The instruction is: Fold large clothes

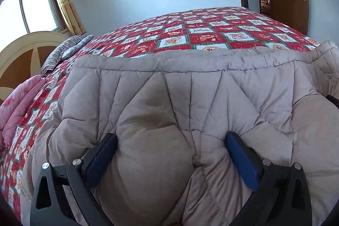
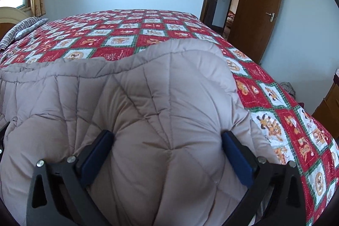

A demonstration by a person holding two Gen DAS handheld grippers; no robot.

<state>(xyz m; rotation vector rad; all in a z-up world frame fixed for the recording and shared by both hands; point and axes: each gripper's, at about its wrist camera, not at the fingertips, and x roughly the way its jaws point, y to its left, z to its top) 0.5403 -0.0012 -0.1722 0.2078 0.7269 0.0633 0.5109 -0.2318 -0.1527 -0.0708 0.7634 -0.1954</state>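
Both the left gripper (image 1: pixel 171 142) and right gripper (image 2: pixel 167 140) spread wide, fingers pinching bunched beige quilt (image 1: pixel 190 94).

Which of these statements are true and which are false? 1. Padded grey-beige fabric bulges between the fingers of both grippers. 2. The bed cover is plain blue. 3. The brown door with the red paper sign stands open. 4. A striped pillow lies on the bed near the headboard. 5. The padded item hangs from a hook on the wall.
1. True: the padded garment bulges between the fingers of the left gripper and the right gripper.
2. False: the bed cover is checked in red and white with cartoon pictures.
3. True: the door stands open.
4. True: the striped pillow lies there.
5. False: it lies on the bed.
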